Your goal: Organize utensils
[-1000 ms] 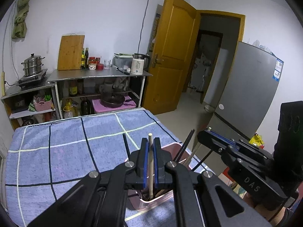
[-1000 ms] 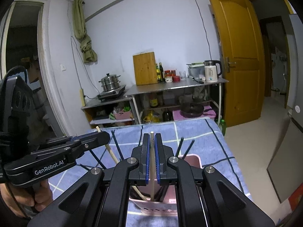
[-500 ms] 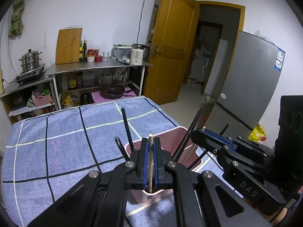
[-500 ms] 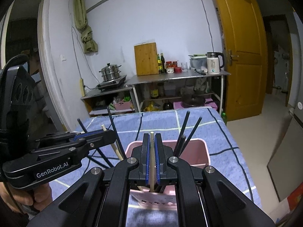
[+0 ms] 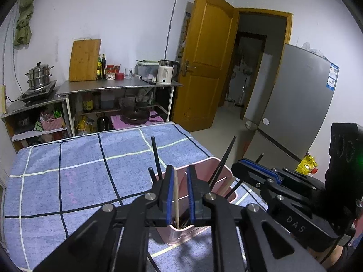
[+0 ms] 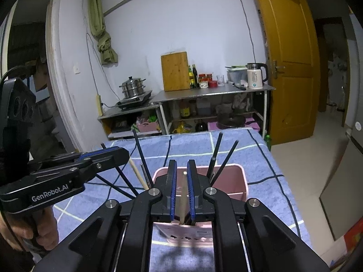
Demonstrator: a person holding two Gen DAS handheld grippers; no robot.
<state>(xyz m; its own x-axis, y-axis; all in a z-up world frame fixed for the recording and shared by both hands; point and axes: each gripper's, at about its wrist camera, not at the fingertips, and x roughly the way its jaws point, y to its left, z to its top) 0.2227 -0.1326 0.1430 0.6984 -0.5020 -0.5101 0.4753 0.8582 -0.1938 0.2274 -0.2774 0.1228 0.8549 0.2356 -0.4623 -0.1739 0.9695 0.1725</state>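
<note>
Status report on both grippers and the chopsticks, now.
Left gripper, right gripper: jaws just opening, wooden chopstick loose between each. Tips inside pink holder. Nothing blocking.

The lower ends of the wooden chopsticks [image 5: 176,200] and black chopsticks [image 6: 215,156] are hidden inside the pink holder [image 6: 229,179]. The holder's near wall sits behind both grippers' jaws. Its small printed label is unreadable.
</note>
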